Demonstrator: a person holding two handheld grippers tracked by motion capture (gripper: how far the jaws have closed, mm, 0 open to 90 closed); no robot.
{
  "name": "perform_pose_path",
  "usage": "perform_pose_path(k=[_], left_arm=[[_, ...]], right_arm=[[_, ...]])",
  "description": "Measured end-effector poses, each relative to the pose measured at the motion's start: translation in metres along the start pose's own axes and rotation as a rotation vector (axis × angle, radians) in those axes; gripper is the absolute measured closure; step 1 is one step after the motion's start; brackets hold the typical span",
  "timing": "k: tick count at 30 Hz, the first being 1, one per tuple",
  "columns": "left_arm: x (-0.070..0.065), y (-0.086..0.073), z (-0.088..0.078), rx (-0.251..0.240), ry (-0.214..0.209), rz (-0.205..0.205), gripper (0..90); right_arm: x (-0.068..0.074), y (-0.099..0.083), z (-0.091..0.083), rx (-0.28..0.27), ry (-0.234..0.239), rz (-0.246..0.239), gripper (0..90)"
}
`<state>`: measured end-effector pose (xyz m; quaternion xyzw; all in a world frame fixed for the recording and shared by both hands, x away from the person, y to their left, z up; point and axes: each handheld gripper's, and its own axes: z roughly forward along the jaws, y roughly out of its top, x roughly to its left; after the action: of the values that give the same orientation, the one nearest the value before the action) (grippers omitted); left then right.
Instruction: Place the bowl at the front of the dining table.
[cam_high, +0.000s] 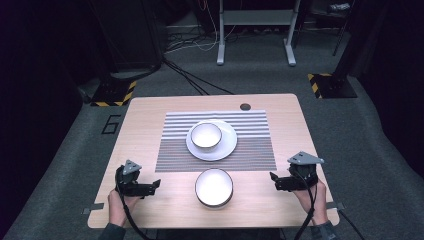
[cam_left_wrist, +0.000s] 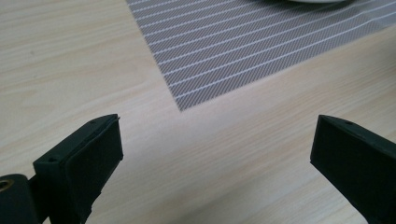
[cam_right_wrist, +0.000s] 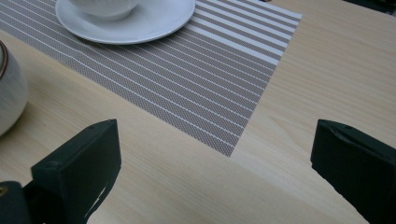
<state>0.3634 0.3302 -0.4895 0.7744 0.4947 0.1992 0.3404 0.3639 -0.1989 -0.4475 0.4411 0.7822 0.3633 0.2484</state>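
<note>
Surface (cam_high: 150, 115) was brightly lit from above; floor and room beyond stayed dim, corners vignetted black. Soft shadow lay under near bowl (cam_high: 214, 187). High view was slightly soft. Gripper views: close black jaws blurred, striped mat (cam_right_wrist: 196, 79) sharp, no glare.

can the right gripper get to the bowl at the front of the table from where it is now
Probably yes. The right gripper is open beside the front bowl, which stands on bare table in front of the striped mat, and nothing lies between them. The left gripper is on the bowl's other side, out of the way.
</note>
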Motion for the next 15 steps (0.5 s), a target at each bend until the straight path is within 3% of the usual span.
perform_pose_path(k=[10, 15], left_arm=[[0.011, -0.026, -0.002, 0.019, 0.038, -0.041, 1.7], [0.014, -0.032, -0.002, 0.023, 0.061, -0.037, 1.5]], right_arm=[[-0.015, -0.032, -0.003, 0.027, -0.051, 0.065, 1.3], [-0.022, -0.047, -0.002, 0.048, -0.068, 0.101, 1.3]])
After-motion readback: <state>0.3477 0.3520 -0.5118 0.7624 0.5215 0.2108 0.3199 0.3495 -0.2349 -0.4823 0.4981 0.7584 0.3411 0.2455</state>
